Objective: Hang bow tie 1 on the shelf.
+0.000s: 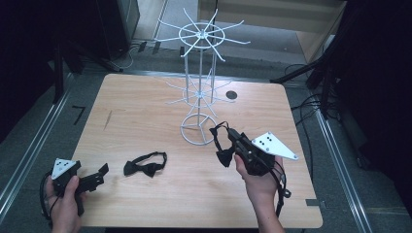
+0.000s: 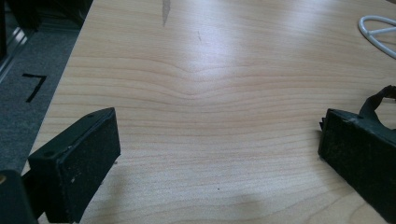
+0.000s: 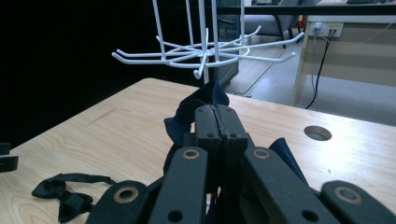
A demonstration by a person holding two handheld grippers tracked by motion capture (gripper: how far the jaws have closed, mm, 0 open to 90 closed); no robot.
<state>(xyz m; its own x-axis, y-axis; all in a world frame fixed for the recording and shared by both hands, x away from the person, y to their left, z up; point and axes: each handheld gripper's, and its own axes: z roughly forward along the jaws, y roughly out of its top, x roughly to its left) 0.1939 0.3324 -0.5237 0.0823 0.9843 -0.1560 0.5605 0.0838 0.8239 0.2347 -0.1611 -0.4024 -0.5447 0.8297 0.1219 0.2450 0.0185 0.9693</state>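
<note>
The dark bow tie (image 1: pixel 222 145) clamped in my right gripper (image 1: pixel 232 141) is mostly hidden in the right gripper view: only folds of cloth (image 3: pixel 201 105) show past the jaws, which press flat together on it; the high view shows its knot and strap hanging off the jaw tips, lifted above the pale wood-grain tabletop (image 1: pixel 145 116) near the right edge, just right of the ring base of the white wire hook stand (image 1: pixel 199 87). The stand's top tier is cut off at the upper edge of the right gripper view, where its lower hooks (image 3: pixel 205 53) sit beyond the jaws. My left gripper (image 1: pixel 97 177) rests at the front-left corner, jaws spread wide with bare wood between the pads (image 2: pixel 88 158). A second black bow tie (image 1: pixel 145 165) lies flat near the front edge, between my two hands and just right of the left gripper; in the left gripper view only a bit of its strap (image 2: pixel 380 100) peeks over the right-hand jaw, and a loop of the stand's base (image 2: pixel 378 32) is cropped at the top right corner. A round cable hole (image 1: pixel 231 95) sits toward the far edge. Floor is grey carpet with a black tape mark (image 1: pixel 77 114) off the left edge; surroundings are dark, and cables (image 1: pixel 306 104) trail off the right side.
</note>
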